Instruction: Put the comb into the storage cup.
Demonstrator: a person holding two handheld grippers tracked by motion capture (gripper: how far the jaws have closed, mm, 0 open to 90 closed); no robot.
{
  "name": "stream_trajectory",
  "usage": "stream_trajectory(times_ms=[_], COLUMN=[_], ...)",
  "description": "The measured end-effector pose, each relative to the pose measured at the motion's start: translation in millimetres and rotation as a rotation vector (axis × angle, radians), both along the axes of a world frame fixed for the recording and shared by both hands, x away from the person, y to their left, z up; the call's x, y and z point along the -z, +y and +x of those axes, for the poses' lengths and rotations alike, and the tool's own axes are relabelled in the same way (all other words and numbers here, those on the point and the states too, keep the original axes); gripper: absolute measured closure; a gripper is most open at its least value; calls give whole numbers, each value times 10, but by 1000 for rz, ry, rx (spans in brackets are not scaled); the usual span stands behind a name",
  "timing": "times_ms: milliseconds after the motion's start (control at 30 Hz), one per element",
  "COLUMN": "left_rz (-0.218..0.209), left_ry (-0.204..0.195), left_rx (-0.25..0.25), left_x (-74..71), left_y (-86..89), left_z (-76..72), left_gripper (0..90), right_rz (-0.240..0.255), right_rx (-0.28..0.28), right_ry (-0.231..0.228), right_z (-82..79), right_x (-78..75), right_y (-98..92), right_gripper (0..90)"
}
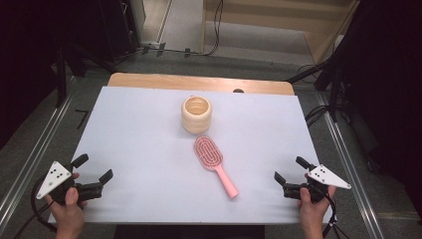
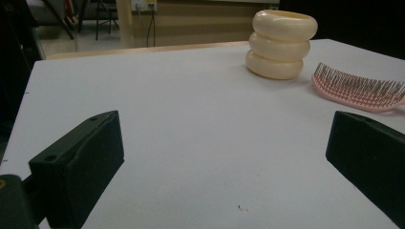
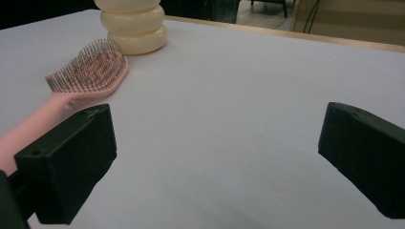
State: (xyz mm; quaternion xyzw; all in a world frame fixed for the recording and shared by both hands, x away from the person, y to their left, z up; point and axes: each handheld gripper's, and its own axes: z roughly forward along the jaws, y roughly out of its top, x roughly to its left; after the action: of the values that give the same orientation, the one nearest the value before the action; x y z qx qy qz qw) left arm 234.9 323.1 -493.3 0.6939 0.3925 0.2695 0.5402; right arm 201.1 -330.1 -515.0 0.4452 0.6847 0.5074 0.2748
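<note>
Both tongs gape wide, nothing gripped: left gripper (image 1: 94, 168) at near-left table (image 1: 139, 149) corner, right gripper (image 1: 291, 170) at near-right edge, each in a hand. Btwn them, a bit farther, pink hairbrush (image 1: 213, 163) lies bristles up, handle toward right gripper. Just beyond its head, cream ribbed cup (image 1: 196, 114) stands upright.

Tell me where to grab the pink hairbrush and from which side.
Grip the pink hairbrush by its slim handle, coming from above with the right gripper, jaws across the handle's width. It lies flat, bristles up, with the handle's end pointing toward that side.
</note>
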Motion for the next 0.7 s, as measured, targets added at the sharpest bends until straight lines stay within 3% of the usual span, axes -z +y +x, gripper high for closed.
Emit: stream_trajectory(times_ms=[367,467,500,700], left_rz=[16,18,27,46], left_ry=[3,2,2,1], left_rx=[5,8,10,13], left_x=[3,4,5,6], left_y=[-25,-29,-40,-61], left_z=[4,-1,-4,-1], left_gripper=[0,0,0,0], right_rz=[-5,-12,-16,-8], right_rx=[-6,-7,-2,-86], right_ry=[19,-13,-18,5], right_z=[-45,-90,-99,-100], right_x=[-91,-216,-246,-407], right_y=[44,116,144,307], right_gripper=[0,124,124,178])
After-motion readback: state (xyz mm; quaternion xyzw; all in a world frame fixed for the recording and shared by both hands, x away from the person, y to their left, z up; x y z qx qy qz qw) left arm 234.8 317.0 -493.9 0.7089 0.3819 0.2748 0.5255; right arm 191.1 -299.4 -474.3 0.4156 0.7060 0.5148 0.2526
